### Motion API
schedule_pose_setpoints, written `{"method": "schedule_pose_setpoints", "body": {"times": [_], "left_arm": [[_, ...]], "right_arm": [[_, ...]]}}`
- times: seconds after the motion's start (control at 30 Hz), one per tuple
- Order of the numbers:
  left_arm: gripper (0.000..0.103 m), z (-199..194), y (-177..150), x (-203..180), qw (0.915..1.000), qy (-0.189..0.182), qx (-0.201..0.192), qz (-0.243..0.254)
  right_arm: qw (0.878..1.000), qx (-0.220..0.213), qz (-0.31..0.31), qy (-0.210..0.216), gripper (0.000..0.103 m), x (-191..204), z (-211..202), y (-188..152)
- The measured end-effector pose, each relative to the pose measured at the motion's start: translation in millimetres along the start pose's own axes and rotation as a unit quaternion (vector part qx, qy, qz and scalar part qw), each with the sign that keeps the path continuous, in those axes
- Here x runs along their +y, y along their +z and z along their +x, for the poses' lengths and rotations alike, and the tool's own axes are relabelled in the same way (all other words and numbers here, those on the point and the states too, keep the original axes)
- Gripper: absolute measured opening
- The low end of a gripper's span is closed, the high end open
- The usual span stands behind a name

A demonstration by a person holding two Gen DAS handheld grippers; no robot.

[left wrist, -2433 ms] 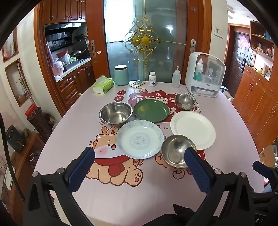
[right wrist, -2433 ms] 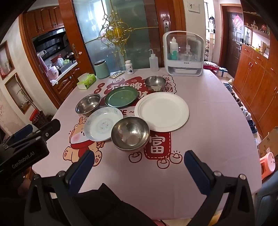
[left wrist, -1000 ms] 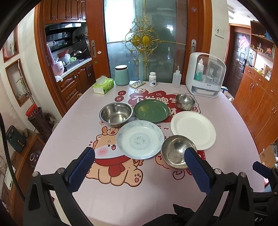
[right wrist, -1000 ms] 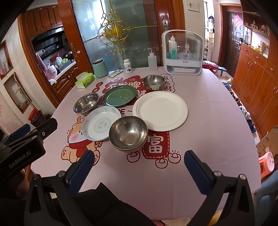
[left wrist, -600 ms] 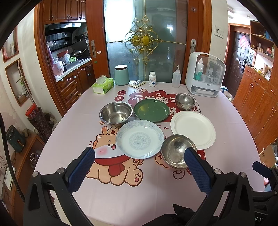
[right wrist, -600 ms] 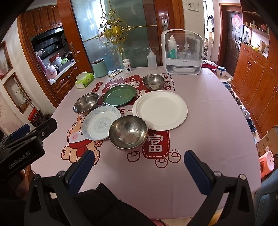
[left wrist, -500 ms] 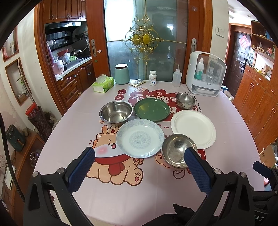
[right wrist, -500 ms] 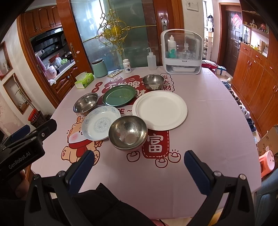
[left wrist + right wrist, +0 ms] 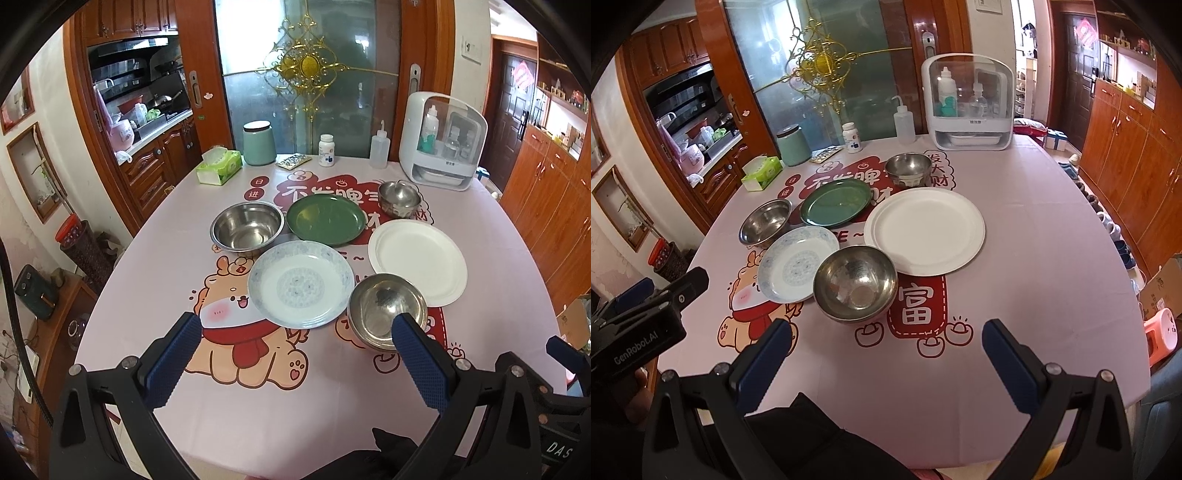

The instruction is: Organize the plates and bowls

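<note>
On the pink tablecloth lie a blue-patterned plate (image 9: 300,283) (image 9: 798,263), a green plate (image 9: 326,220) (image 9: 836,202), a white plate (image 9: 417,260) (image 9: 929,229), a large steel bowl (image 9: 246,230) (image 9: 764,220), a near steel bowl (image 9: 384,309) (image 9: 855,283) and a small steel bowl (image 9: 399,197) (image 9: 908,168). My left gripper (image 9: 297,336) is open and empty above the near table edge. My right gripper (image 9: 886,341) is open and empty, just short of the near steel bowl.
At the table's far end stand a tissue box (image 9: 219,170), a green canister (image 9: 258,147), a pill bottle (image 9: 327,149), a squeeze bottle (image 9: 379,151) and a white sterilizer box (image 9: 441,147). Wooden cabinets (image 9: 1126,155) line the right wall.
The right gripper has drifted slightly forward and to the right, so the dishes sit a little nearer in its view. The left gripper has hardly moved. No dish has moved.
</note>
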State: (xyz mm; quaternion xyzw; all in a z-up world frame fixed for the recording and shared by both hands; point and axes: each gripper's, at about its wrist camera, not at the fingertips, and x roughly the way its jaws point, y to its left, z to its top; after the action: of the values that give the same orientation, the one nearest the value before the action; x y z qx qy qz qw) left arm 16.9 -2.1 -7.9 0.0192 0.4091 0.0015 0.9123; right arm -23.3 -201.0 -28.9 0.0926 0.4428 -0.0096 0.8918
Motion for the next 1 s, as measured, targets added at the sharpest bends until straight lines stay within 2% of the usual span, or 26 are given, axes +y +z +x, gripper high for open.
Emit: {"method": "schedule_pose_setpoints", "body": {"times": [0.3, 0.53, 0.63, 1.0], "left_arm": [[0.102, 20.4, 17.6, -6.3, 0.9991, -0.035, 0.020, 0.013], [0.102, 49.9, 37.0, -20.3, 0.9966, -0.056, 0.052, 0.030], [0.102, 61.8, 48.1, -23.5, 0.9949, -0.079, 0.058, 0.025], [0.102, 95.2, 92.7, -56.8, 0.9922, -0.097, 0.045, 0.064]], "right_arm": [[0.999, 0.008, 0.044, -0.013, 0.103, -22.9, 14.4, 11.7], [0.996, 0.010, 0.079, -0.033, 0.103, -41.5, 30.9, 21.9], [0.995, 0.009, 0.091, -0.038, 0.103, -50.2, 38.1, 26.7], [0.989, -0.001, 0.140, -0.044, 0.103, -85.5, 70.0, 49.3]]}}
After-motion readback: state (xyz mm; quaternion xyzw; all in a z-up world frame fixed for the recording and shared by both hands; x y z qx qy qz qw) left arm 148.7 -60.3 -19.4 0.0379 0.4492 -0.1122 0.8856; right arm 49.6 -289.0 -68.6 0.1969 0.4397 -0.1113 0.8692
